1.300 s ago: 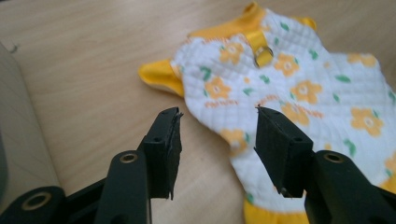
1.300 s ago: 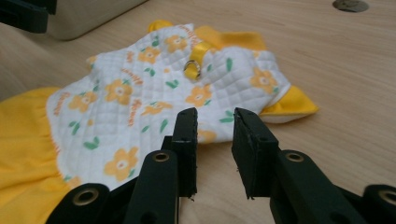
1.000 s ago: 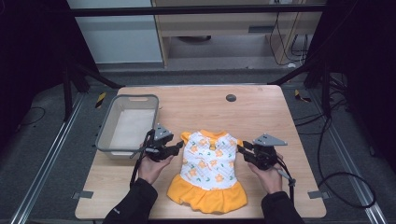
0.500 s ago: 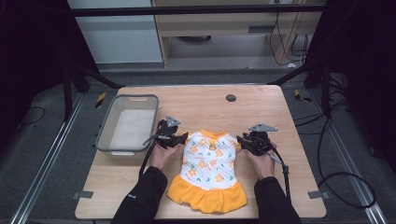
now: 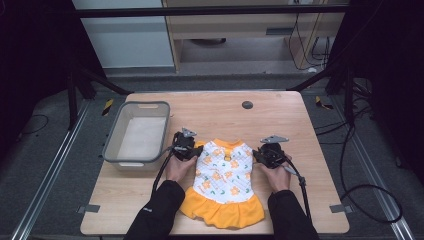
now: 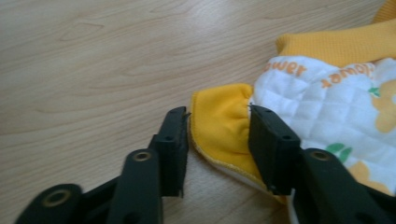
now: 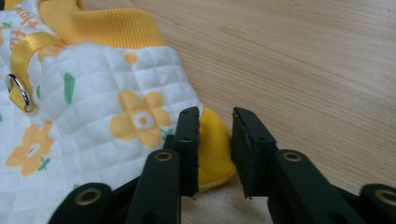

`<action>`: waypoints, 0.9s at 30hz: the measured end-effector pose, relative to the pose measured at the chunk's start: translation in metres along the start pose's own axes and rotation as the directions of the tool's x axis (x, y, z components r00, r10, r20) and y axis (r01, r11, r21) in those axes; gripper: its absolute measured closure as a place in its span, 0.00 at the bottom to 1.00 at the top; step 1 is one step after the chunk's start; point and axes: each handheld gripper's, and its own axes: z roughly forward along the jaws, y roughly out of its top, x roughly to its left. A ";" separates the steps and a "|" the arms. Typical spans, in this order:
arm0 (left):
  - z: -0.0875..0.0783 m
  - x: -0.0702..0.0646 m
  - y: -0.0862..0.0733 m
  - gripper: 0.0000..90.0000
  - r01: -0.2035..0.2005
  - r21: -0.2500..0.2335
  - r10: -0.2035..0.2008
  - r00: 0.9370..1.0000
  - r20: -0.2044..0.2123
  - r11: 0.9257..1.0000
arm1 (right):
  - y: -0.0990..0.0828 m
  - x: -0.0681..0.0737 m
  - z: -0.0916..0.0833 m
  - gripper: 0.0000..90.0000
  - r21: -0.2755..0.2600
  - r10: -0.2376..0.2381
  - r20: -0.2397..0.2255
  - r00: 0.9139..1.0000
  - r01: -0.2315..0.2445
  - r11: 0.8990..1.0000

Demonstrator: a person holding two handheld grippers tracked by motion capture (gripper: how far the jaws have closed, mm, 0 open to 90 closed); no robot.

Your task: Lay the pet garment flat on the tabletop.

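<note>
We are treating the small quilted dress [image 5: 224, 182], lying flat at the near centre of the table [image 5: 300, 120], as light and limp; its yellow sleeve cuffs [image 6: 219, 126] offer the holds. The left gripper [image 6: 217, 135] and right gripper [image 7: 215, 149] are straddling one cuff each, jaws parted, having advanced to the shoulders.

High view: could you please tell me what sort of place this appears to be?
Probably a lab recording station: a wooden table inside a dark metal frame, loose cables on the grey floor, and a person's hands holding a claw at each sleeve of a small dress.
</note>
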 end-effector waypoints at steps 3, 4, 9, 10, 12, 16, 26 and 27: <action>0.000 -0.002 0.000 0.75 0.003 0.004 -0.003 1.000 0.012 1.000 | 0.000 0.004 0.000 0.92 0.006 -0.004 -0.003 1.000 0.004 1.000; -0.001 -0.003 0.001 0.79 0.007 0.010 -0.007 1.000 0.022 1.000 | 0.001 0.004 0.000 0.94 0.006 -0.009 -0.004 1.000 0.009 1.000; -0.004 -0.007 0.002 0.95 -0.002 0.025 0.002 1.000 0.009 1.000 | 0.002 0.003 -0.003 0.98 -0.001 0.003 -0.026 1.000 -0.003 1.000; -0.006 -0.008 0.002 0.96 -0.016 0.019 0.016 1.000 0.000 1.000 | 0.003 0.003 -0.004 0.98 -0.008 -0.004 -0.028 1.000 0.004 1.000; -0.014 -0.009 0.005 0.96 -0.014 -0.020 0.014 1.000 -0.004 1.000 | 0.005 0.003 -0.008 0.98 -0.030 -0.006 -0.033 0.999 0.005 1.000; -0.037 -0.006 0.013 0.97 -0.012 -0.126 0.010 1.000 -0.018 0.992 | 0.015 0.003 -0.015 0.98 -0.074 -0.027 -0.033 0.999 0.025 0.997; -0.037 0.003 0.021 0.92 -0.034 -0.141 0.016 0.991 -0.130 0.989 | 0.049 0.014 -0.004 0.97 -0.156 -0.123 0.093 0.988 0.136 0.978; -0.033 0.004 0.020 0.88 -0.032 -0.130 0.013 0.990 -0.143 0.991 | 0.049 0.014 0.000 0.96 -0.133 -0.128 0.106 0.986 0.142 0.981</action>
